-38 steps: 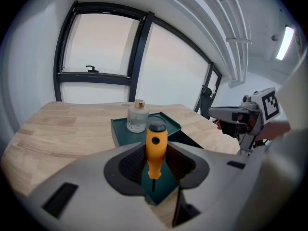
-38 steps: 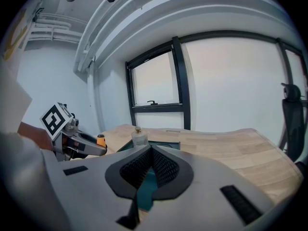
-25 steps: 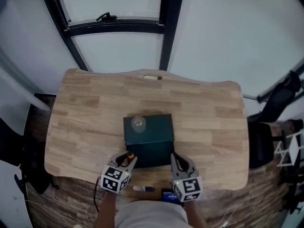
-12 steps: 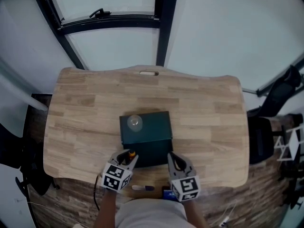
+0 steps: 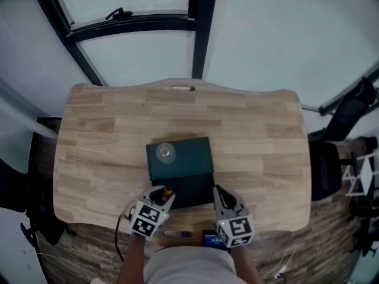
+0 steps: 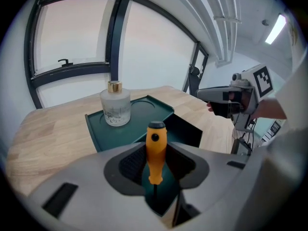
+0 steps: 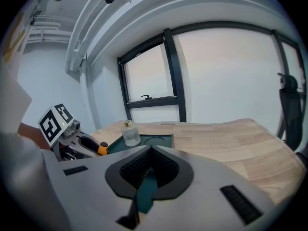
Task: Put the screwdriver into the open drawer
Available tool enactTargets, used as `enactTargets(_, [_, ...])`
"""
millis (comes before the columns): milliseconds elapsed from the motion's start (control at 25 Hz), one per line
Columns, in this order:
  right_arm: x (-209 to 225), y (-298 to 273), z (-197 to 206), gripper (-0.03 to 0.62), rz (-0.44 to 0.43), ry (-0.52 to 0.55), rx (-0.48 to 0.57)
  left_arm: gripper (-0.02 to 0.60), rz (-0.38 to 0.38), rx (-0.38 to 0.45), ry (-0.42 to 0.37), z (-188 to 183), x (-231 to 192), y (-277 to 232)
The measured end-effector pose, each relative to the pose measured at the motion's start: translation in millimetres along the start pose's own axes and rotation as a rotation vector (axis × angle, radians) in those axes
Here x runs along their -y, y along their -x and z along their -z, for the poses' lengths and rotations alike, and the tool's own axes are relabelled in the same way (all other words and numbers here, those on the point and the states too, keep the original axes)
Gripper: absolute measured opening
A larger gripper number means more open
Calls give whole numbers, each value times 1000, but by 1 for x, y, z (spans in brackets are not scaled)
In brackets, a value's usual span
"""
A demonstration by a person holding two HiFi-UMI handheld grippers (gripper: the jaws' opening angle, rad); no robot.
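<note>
Halfway: left gripper (image 5: 162, 195) is gripping screwdriver (image 6: 155, 148), jaws closed on handle, hovering over drawer (image 6: 185, 129); right gripper (image 5: 218, 193) is apparently pinching drawer's edge. Drop-in still to do.

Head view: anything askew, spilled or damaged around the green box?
Nothing stands out. The glass bottle stands upright on top of the green box, with no spill around it, and the table shows no damage. The left tongs hold the screwdriver straight, orange handle up.
</note>
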State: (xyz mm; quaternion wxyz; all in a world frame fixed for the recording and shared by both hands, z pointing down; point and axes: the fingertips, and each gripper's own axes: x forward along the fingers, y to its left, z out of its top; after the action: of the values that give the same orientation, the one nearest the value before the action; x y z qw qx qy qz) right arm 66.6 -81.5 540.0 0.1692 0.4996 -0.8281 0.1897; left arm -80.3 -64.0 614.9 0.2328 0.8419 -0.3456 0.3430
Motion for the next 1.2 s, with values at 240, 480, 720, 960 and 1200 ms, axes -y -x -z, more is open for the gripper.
enactTargets(240, [7, -1, 3, -3, 13, 7, 7, 126, 12, -21, 2, 5, 1, -2])
enactTargets(480, [-2, -5, 4, -3, -47, 36, -10, 126, 22, -32, -1, 7, 1, -4])
enactTargets(720, [-1, -8, 0, -3, -85, 94, -20, 126, 33, -41, -10, 7, 2, -6])
enactTargets(960, [-7, -15, 4, -3, -117, 152, -29, 126, 38, -48, -15, 7, 3, -8])
enactTargets(1200, [-15, -17, 14, -3, -145, 142, -50, 126, 43, -52, -13, 8, 4, -8])
